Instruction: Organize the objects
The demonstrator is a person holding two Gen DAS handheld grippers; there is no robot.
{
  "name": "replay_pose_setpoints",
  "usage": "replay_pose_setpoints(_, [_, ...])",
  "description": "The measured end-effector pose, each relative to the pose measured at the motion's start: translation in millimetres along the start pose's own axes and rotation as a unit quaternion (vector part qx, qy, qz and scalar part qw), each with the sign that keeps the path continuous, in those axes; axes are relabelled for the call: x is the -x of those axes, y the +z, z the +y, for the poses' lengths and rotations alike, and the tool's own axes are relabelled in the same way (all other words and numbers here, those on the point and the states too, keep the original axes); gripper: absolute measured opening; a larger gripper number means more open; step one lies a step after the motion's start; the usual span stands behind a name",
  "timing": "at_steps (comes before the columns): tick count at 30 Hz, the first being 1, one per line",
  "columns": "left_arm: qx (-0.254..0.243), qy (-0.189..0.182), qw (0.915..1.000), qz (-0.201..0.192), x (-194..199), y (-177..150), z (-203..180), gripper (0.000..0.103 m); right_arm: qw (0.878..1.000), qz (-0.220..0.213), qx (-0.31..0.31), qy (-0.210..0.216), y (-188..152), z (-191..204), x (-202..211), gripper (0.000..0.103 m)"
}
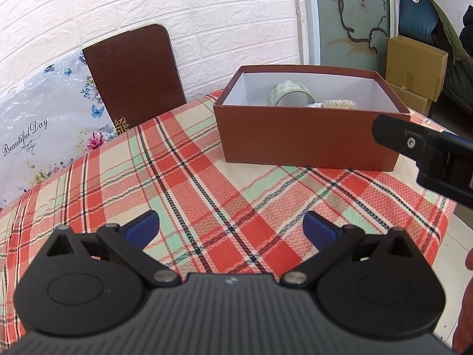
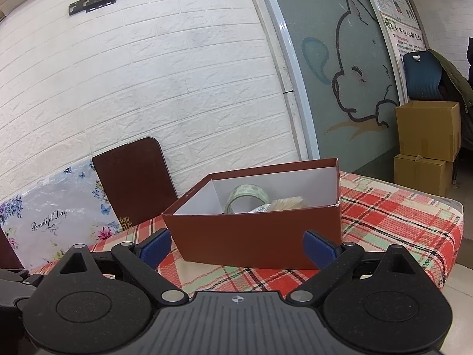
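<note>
An open brown cardboard box [image 1: 307, 136] with a white inside stands on the plaid tablecloth [image 1: 189, 177]. In it lie a roll of clear tape [image 1: 291, 93] and a pale ribbed round thing [image 1: 340, 104]. The box [image 2: 257, 236], tape [image 2: 246, 198] and ribbed thing [image 2: 288, 202] also show in the right wrist view. My left gripper [image 1: 230, 227] is open and empty, low over the cloth in front of the box. My right gripper [image 2: 236, 245] is open and empty, just before the box's near wall. Part of the right gripper's body [image 1: 425, 153] shows at the right of the left wrist view.
A dark brown board [image 1: 133, 77] and a floral "Beautiful Day" panel [image 1: 44, 124] lean on the white brick wall behind the table. Stacked cardboard cartons [image 2: 425, 145] and a blue chair [image 2: 422, 74] stand at the far right. The table's right edge [image 2: 452, 236] drops off.
</note>
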State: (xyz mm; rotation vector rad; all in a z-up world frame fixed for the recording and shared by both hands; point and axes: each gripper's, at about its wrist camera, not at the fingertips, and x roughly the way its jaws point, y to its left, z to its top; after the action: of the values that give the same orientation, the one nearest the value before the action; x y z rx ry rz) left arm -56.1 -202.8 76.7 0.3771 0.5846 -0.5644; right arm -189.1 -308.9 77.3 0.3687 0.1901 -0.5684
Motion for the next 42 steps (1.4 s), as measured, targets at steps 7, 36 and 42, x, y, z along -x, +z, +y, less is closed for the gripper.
replay_pose_setpoints(7, [0.005,-0.001,1.0000,0.006,-2.5,-1.3,2.8,0.103,1.000,0.003,0.004,0.001,-1.8,0.0,-2.0,0.096])
replay_pose_setpoints(36, [0.015,-0.014,0.9996,0.020,-10.2,-7.0,8.1,0.103,1.000,0.015,0.015,-0.004,-7.0,8.5,-5.9,0.096])
replay_pose_setpoints(42, [0.016,-0.016,0.9995,0.023,-11.6,-8.5,8.7,0.103,1.000,0.016,0.016,-0.004,-7.7,9.6,-6.9,0.096])
